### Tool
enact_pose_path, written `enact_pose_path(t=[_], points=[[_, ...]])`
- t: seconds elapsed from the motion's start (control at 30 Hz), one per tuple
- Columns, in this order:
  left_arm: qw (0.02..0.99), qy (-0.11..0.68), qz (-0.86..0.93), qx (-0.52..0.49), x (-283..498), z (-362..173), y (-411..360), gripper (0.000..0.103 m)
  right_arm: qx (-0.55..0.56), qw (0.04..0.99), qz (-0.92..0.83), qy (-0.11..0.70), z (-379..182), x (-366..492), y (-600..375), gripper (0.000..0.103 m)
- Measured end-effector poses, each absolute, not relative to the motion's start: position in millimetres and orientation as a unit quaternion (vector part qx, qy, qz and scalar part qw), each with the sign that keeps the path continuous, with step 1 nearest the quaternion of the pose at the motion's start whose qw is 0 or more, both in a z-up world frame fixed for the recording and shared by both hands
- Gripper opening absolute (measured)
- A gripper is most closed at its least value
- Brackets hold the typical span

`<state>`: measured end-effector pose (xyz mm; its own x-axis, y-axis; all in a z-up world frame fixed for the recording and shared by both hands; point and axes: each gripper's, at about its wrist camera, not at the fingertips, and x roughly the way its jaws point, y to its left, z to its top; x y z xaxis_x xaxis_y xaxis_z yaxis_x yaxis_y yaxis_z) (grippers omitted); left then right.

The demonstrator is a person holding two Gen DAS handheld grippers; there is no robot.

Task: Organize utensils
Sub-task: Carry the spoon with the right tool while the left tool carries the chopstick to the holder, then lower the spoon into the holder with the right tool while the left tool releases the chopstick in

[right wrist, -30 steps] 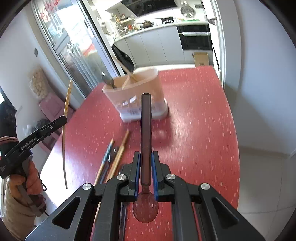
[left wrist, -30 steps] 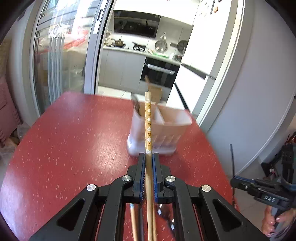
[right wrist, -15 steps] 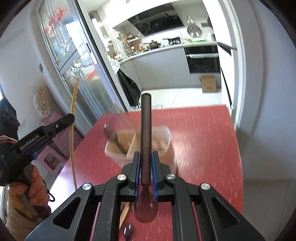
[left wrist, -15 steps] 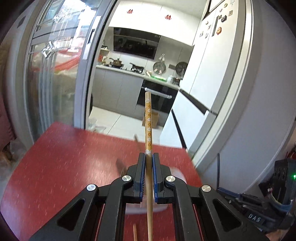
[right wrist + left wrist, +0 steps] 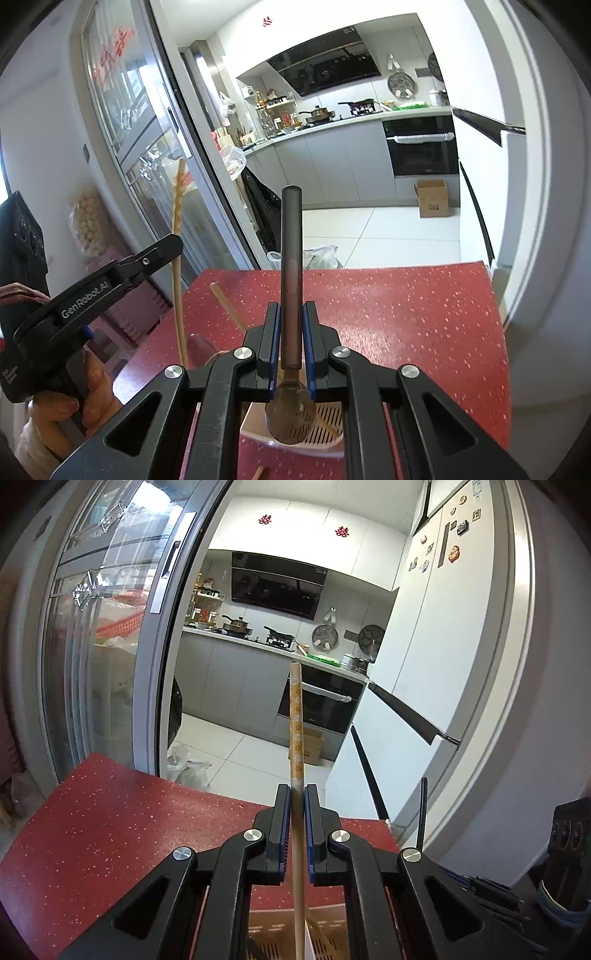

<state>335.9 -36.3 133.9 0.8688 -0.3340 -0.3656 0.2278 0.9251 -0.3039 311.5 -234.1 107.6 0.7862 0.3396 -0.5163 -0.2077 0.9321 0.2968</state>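
Left gripper (image 5: 296,823) clamping chopstick (image 5: 296,720), holder (image 5: 325,930) beneath

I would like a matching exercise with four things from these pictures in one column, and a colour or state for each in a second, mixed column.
Things:
1. chopstick
2. spoon
3. table
4. utensil holder

States:
A. red with light specks
B. dark, held by the right tool
C. slotted floor, below both tools
D. flower pattern, held by the left tool

Pairs: 1-D, 2-B, 3-A, 4-C
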Motion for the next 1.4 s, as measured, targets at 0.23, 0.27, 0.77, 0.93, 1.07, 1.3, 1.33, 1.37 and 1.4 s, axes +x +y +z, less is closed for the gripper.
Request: enact_pose_path(t=[0.23,0.27,0.77,0.93,1.07,1.3,1.33,1.37,1.4], points=[[0.966,0.188,-0.122,-0.131,347,112,-40,0.036,0.033,0.954,0.133,0.265,84,319,-211,0.012],[0.968,0.183,-0.119,-0.126,346,109,-42,0.036,0.021,0.956,0.131,0.262,81,319,-207,0.012],[0.972,0.200,-0.105,-0.064,316,74,-53,0.036,-0.076,0.955,0.138,0.250,47,300,-181,0.013],[0.971,0.211,-0.098,-0.055,306,70,-51,0.036,-0.083,0.949,0.147,0.265,44,298,-179,0.013],[0.970,0.216,-0.098,-0.046,298,71,-49,0.036,-0.081,0.948,0.149,0.271,45,297,-181,0.013],[0.969,0.226,-0.091,-0.050,277,75,-39,0.036,-0.074,0.943,0.155,0.284,46,295,-180,0.033],[0.968,0.228,-0.092,-0.051,274,76,-37,0.036,-0.074,0.943,0.153,0.285,46,294,-179,0.033],[0.967,0.230,-0.093,-0.051,269,76,-35,0.036,-0.075,0.943,0.152,0.285,47,292,-179,0.034],[0.967,0.233,-0.092,-0.049,264,76,-34,0.036,-0.074,0.944,0.149,0.285,49,290,-179,0.036]])
